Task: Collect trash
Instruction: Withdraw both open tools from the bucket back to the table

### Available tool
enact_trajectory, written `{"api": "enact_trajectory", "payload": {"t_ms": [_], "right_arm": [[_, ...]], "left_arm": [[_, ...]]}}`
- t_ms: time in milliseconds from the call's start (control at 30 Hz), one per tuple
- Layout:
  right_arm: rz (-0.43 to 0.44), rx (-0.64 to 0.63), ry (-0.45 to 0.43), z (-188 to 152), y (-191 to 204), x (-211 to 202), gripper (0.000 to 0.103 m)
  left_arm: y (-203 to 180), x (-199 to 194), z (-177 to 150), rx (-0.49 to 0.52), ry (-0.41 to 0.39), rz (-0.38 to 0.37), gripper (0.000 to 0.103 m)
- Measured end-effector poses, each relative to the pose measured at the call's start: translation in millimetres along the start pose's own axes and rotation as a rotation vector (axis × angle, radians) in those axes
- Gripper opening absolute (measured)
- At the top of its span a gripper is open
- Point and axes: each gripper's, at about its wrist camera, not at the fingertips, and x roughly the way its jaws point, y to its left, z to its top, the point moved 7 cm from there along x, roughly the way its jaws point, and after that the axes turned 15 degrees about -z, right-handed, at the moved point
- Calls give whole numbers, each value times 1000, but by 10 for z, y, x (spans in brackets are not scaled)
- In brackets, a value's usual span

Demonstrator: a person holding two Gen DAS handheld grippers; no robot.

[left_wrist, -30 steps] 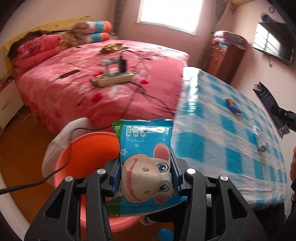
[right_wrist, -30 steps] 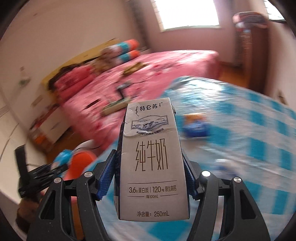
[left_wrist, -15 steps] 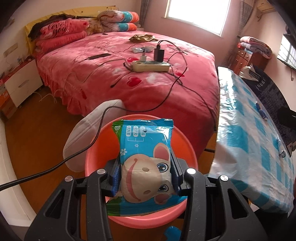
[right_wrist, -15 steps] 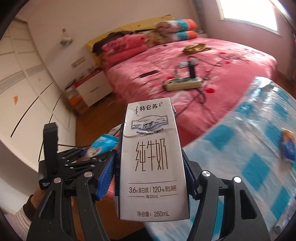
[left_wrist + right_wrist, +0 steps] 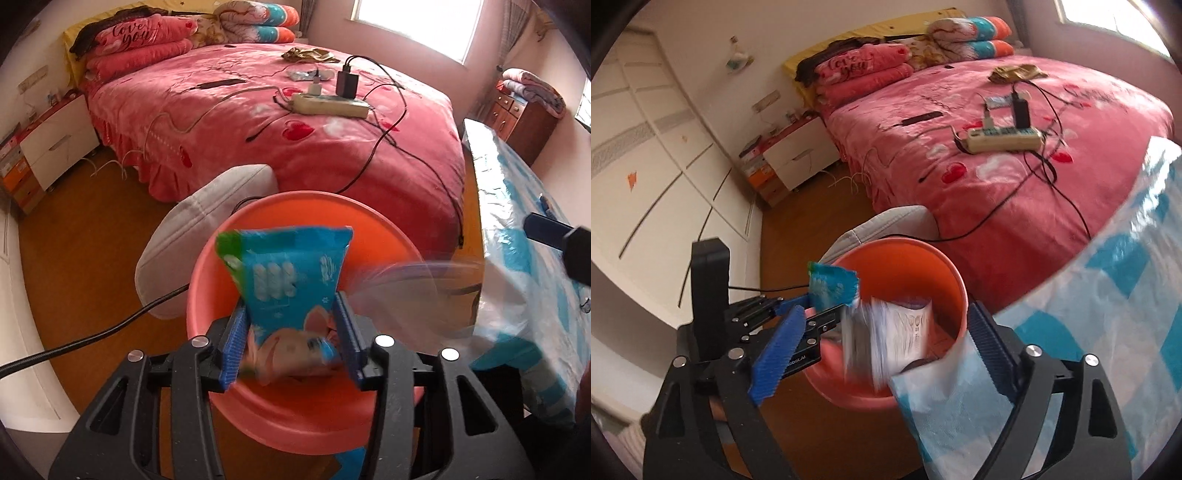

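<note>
The left gripper is seen with its jaws opening; the blue snack packet lies between the blue pads, blurred and tilted, and whether it is still pressed cannot be told. The right gripper is spread wide, jaws opening, and the milk carton is seen blurred between the fingers, touching neither, above the orange bin. The checked tablecloth is found at three o'clock of the bin. Beyond, at twelve o'clock, the pink bed is seen, a power strip lying on it.
</note>
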Motion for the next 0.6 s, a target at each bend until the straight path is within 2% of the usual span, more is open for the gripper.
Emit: {"api": "enact_trajectory", "payload": {"t_ms": [100, 267, 433, 600], "right_arm": [[-15, 39, -19, -54, -147, -112, 89], [-60, 84, -79, -155, -397, -304, 93], [-67, 134, -147, -256, -620, -550, 95], [-65, 172, -226, -343, -805, -789, 97]], "left_arm": [[15, -38, 6, 3, -13, 23, 68], [8, -113, 59, 13, -38, 68, 77], [-61, -164, 92, 41, -48, 103, 79], [-195, -184, 89, 42, -52, 73, 79]]}}
